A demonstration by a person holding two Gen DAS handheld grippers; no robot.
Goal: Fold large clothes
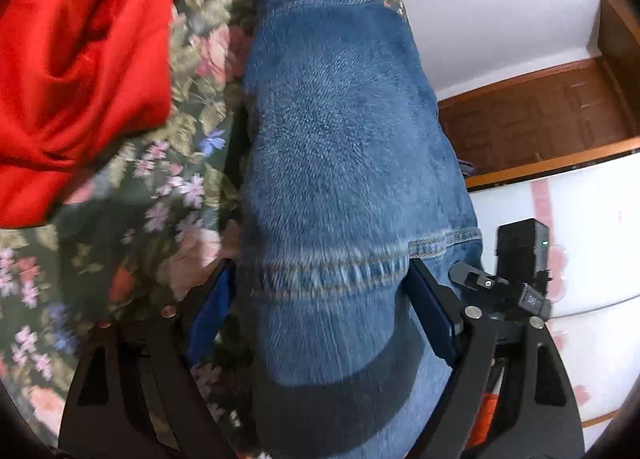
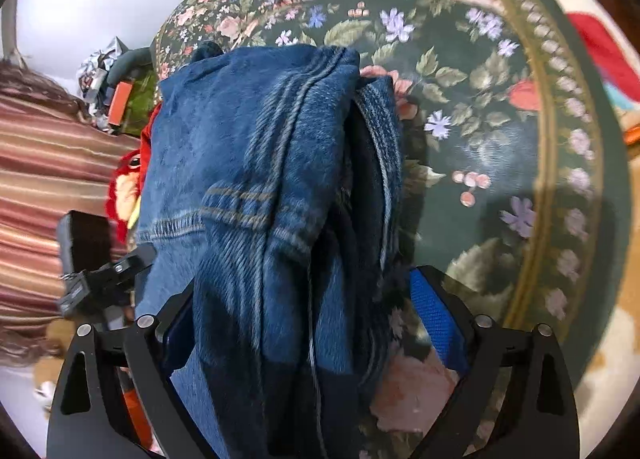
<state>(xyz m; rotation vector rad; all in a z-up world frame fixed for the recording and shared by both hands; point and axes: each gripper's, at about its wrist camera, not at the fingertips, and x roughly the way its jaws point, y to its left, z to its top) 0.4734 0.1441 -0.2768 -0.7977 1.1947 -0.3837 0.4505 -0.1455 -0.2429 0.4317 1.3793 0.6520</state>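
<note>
A pair of blue jeans point(image 1: 340, 147) lies bunched over a dark floral cloth point(image 1: 168, 187). In the left wrist view my left gripper point(image 1: 320, 291) has its blue-padded jaws wide apart with the denim and its stitched seam filling the gap between them. In the right wrist view the jeans point(image 2: 256, 163) hang thick and folded between the jaws of my right gripper point(image 2: 304, 307), which also stand wide apart. The other gripper shows at the edge of each view. I cannot see whether the pads press the cloth.
A red garment point(image 1: 76, 59) lies crumpled to the left on the floral cloth point(image 2: 480, 139). A wooden door point(image 1: 540, 115) and a white wall stand behind. A striped fabric point(image 2: 36, 187) and small clutter point(image 2: 108, 75) sit to the left in the right wrist view.
</note>
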